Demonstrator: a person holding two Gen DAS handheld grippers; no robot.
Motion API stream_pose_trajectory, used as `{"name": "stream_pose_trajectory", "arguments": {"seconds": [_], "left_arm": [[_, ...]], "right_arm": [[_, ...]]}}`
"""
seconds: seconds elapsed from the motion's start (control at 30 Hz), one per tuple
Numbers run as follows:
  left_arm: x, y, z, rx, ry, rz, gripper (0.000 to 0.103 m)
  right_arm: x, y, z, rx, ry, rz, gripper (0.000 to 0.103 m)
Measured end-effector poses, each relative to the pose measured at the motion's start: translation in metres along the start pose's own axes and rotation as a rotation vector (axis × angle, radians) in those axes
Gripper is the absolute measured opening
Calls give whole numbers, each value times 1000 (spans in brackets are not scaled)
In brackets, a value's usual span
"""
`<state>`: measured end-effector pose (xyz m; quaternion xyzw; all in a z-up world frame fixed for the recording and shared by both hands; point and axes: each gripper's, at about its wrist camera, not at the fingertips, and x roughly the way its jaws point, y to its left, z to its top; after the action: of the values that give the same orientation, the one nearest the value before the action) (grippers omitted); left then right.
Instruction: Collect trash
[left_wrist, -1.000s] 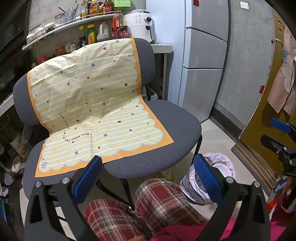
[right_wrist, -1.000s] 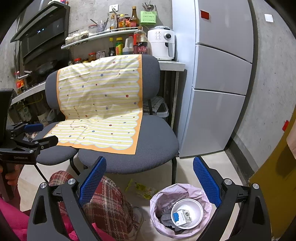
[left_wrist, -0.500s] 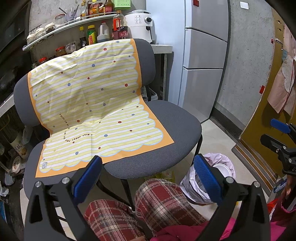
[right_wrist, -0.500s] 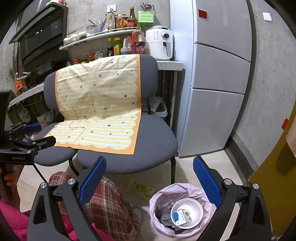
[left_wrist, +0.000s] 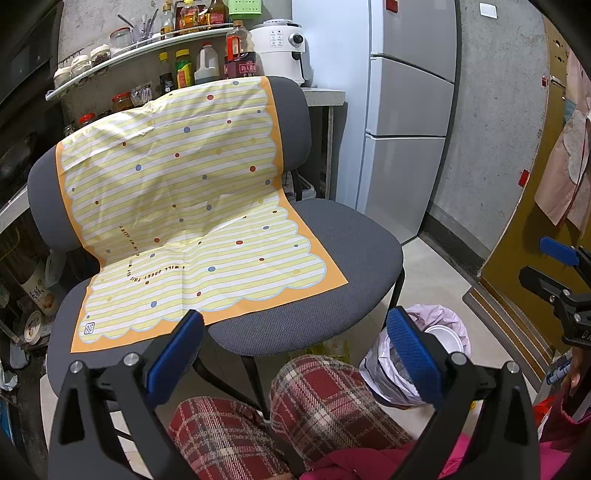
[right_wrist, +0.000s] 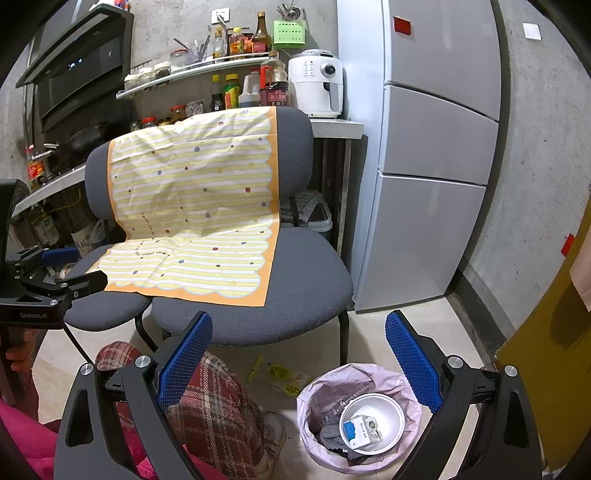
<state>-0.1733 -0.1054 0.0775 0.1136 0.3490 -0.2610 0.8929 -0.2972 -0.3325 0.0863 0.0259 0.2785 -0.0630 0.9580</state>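
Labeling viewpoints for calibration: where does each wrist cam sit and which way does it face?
Left wrist: on the open left gripper, facing the chairs' yellow striped sheet; shows plaid trouser legs and the right gripper.
Right wrist: on the open right gripper, facing the chairs and the lined trash bin; shows the left gripper.
Shared: sheet, bin, fridge.

A yellow snack wrapper (right_wrist: 279, 376) is lying flat on the floor just beside the pink-lined trash bin (right_wrist: 402, 380), which is standing upright, holding a white bowl (right_wrist: 373, 421) and a small carton (right_wrist: 362, 430).
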Motion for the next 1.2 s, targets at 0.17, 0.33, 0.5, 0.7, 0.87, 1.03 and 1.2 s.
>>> {"name": "stream_pose_trajectory", "arguments": {"seconds": [0.17,0.33,0.5,0.7,0.87,1.03,1.2], "left_arm": [[0,-1,0,0,1,1,96],[0,-1,0,0,1,0,96],[0,-2,-1,0,3,-3,96],[0,-2,-2,-5,4,-2,96],[0,-1,-4,-5,4,0,96],[1,-1,-3,0,9,-2,96],[2,8,-5,-26,-2,-31,96]], "right_arm": [[0,0,0,2,0,-2,94],[0,-1,0,0,1,0,94],[1,-1,-1,5,3,-4,94],[1,-2,-1,4,3,-3,94],[1,-4,-1,2,3,0,94],[3,-4,-2,6,8,-3,94],[6,-3,-3,14,11,-2,94]]}}
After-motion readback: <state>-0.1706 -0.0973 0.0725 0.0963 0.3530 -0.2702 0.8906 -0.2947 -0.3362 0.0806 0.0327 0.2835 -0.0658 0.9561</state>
